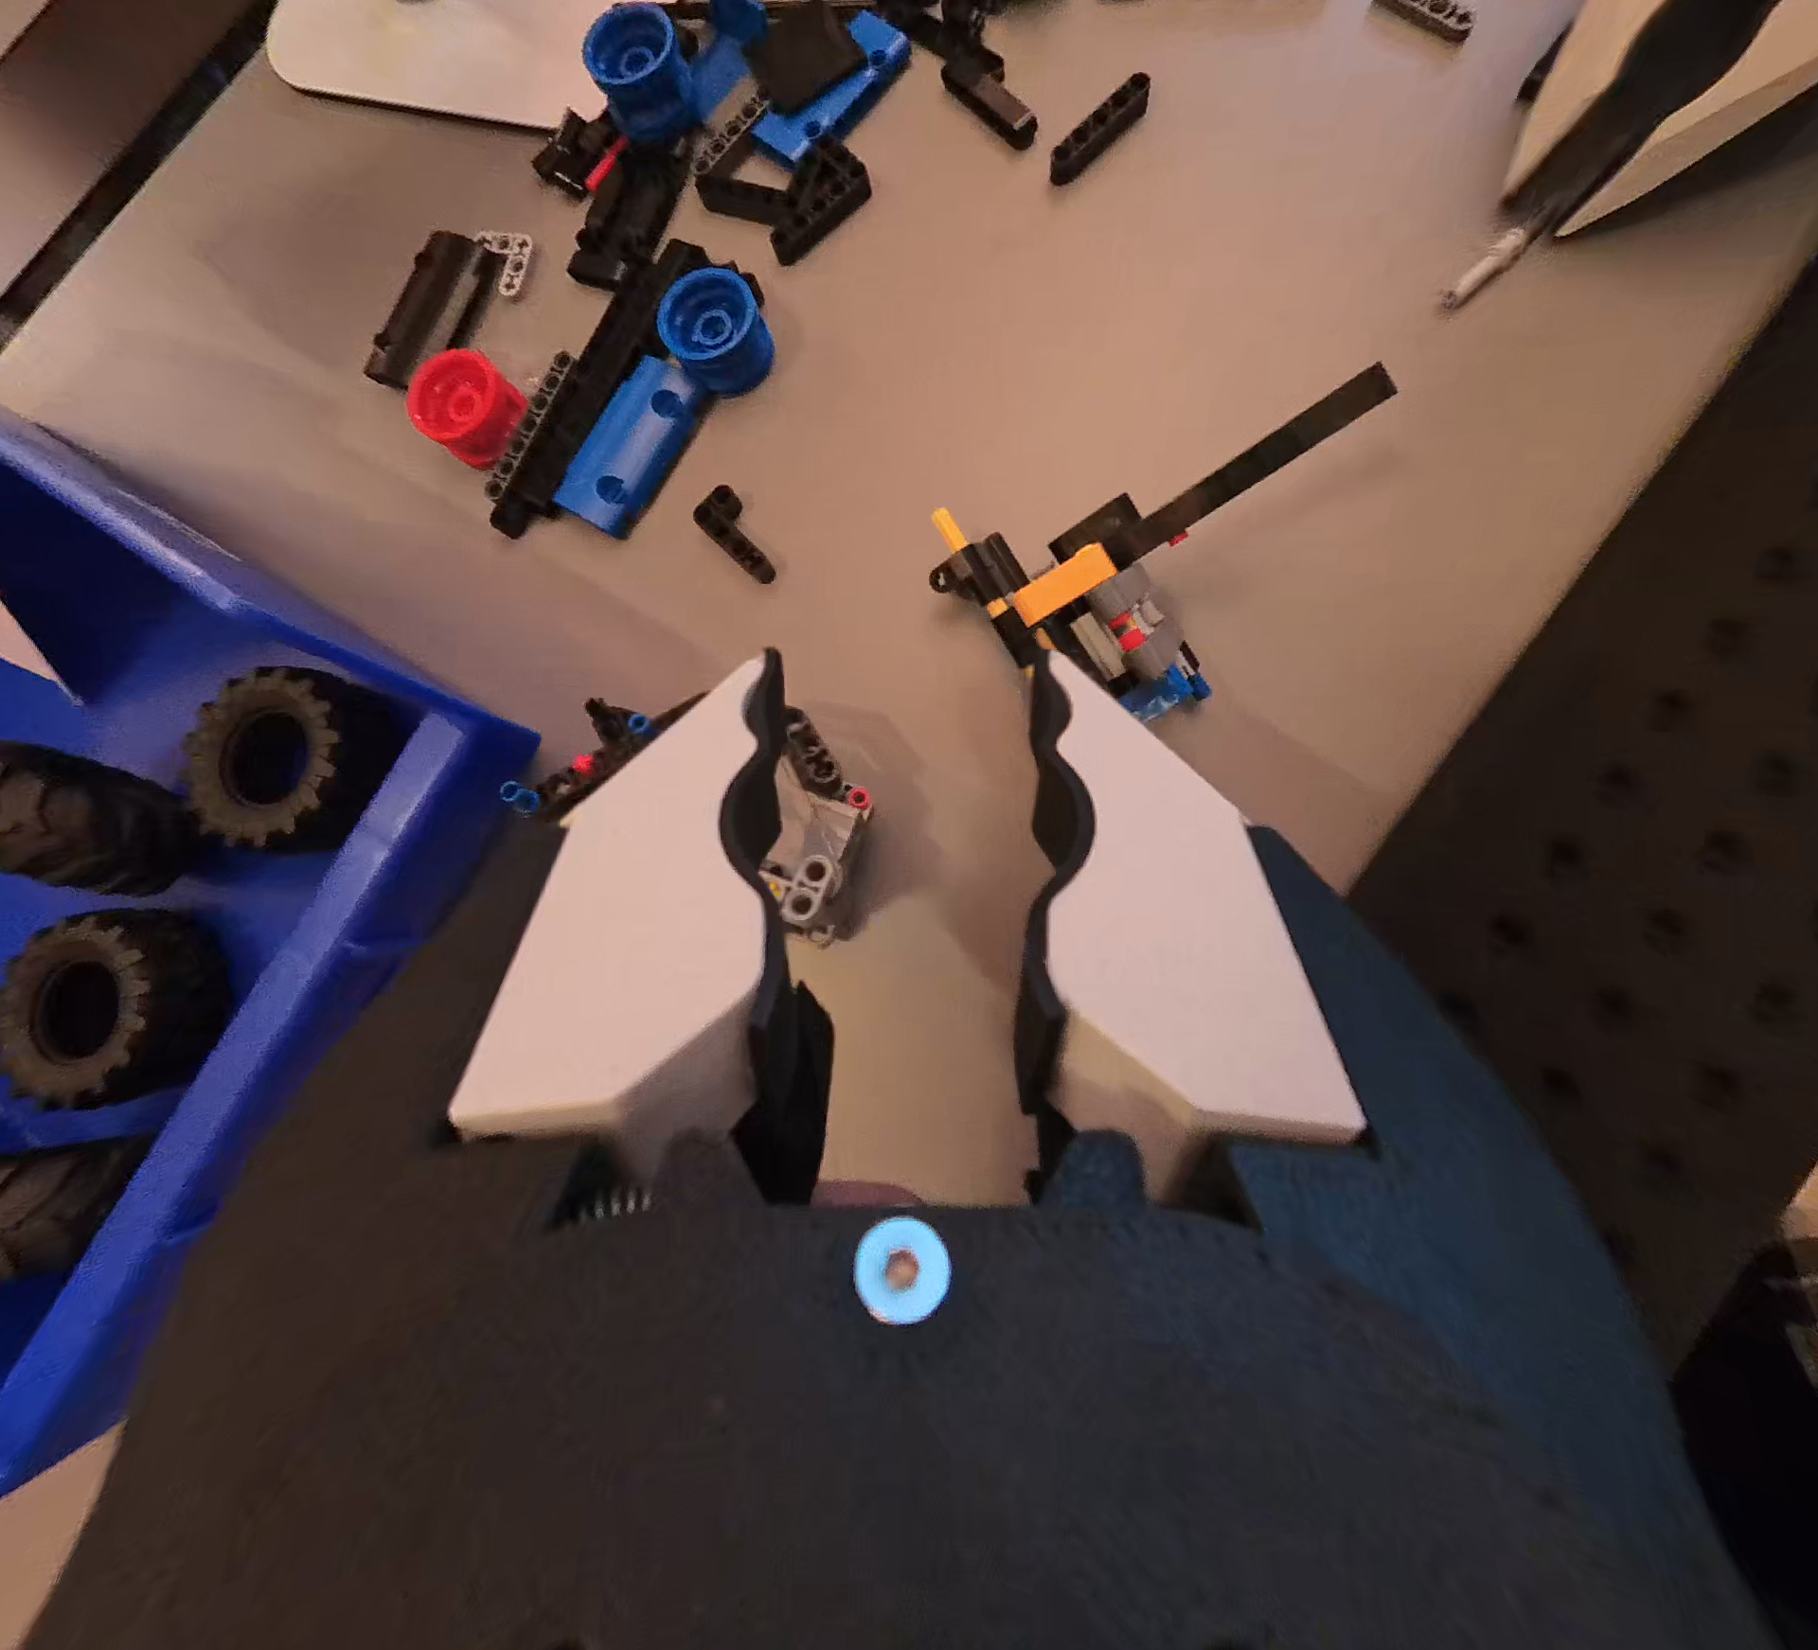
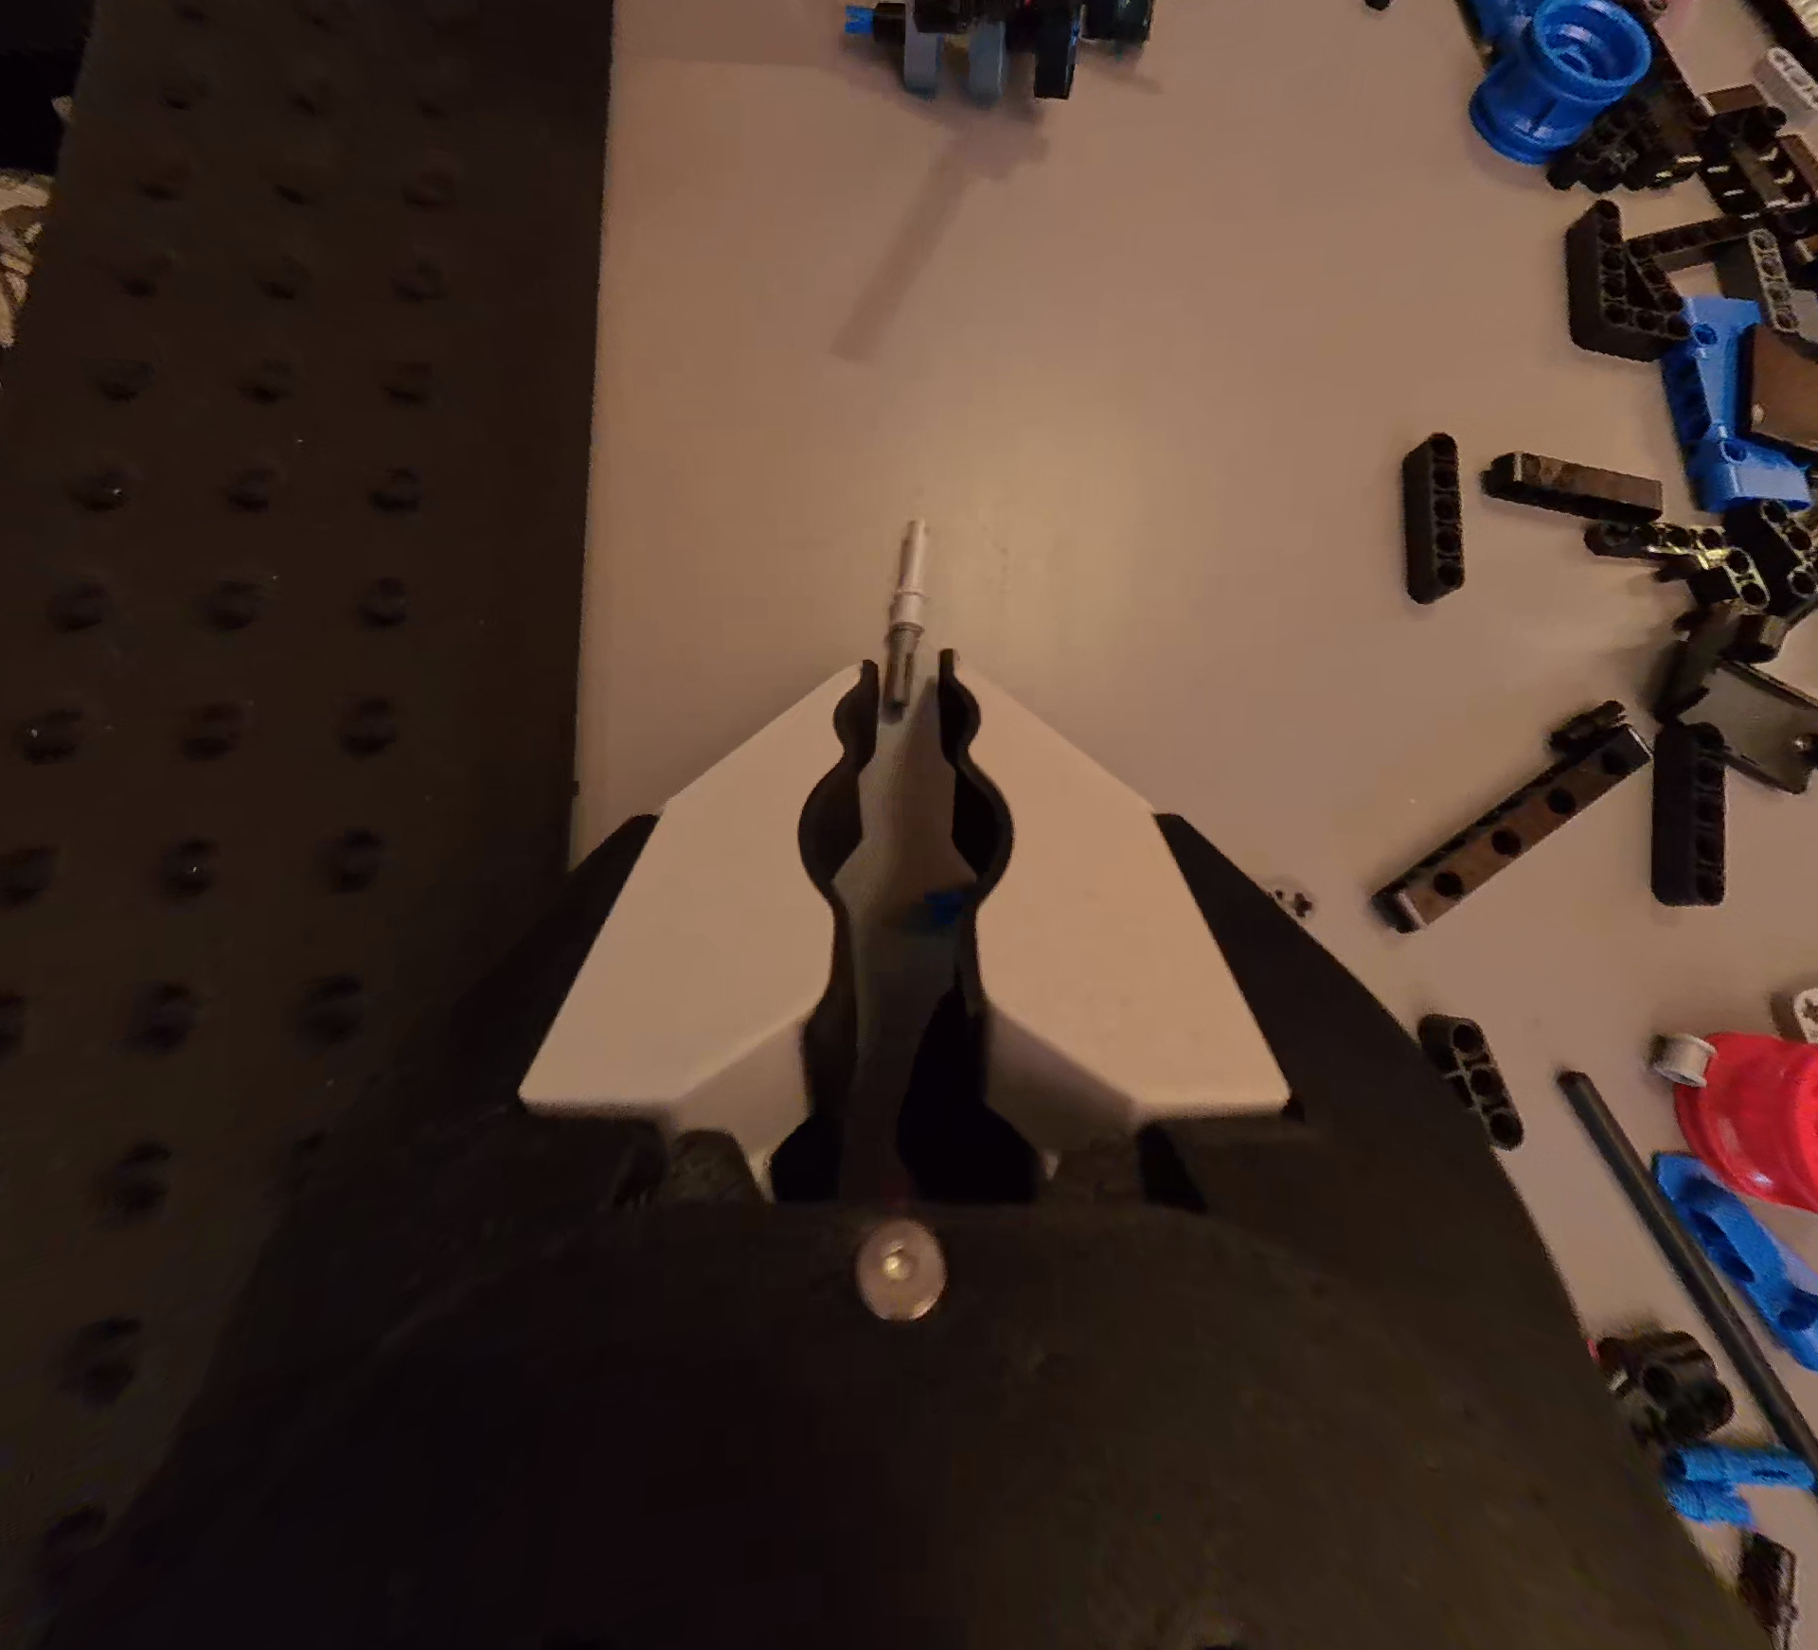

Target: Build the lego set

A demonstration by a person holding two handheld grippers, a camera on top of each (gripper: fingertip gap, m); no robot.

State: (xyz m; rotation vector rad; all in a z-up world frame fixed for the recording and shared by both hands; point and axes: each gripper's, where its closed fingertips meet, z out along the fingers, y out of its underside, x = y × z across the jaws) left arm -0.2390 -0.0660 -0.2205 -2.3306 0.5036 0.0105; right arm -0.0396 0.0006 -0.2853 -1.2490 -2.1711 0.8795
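Note:
My left gripper [image 1: 905,688] is open and empty, low over the grey table. A small grey and black sub-assembly [image 1: 818,826] lies on the table between its fingers, close to the left one. A partly built model with an orange beam and a long black strip [image 1: 1072,609] stands just beyond the right fingertip; it also shows at the top of the right wrist view [image 2: 1003,0]. My right gripper [image 2: 905,668] is shut on a light grey pin [image 2: 907,600] that sticks out past the tips. That gripper [image 1: 1672,59] and its pin [image 1: 1485,265] also show in the left wrist view.
A blue bin [image 1: 413,865] with black tyres [image 1: 266,757] sits at the left. Blue hubs [image 1: 713,329], a red hub [image 1: 462,403] and loose black beams [image 1: 1102,127] are scattered beyond. A black perforated board [image 2: 295,423] borders the table. More beams [image 2: 1431,516] lie to the right. One gripper's finger ends stand about 25 centimetres off the other's. From my left tips it is roughly 15 centimetres to the red hub [image 1: 462,403]; from my right, 30 centimetres.

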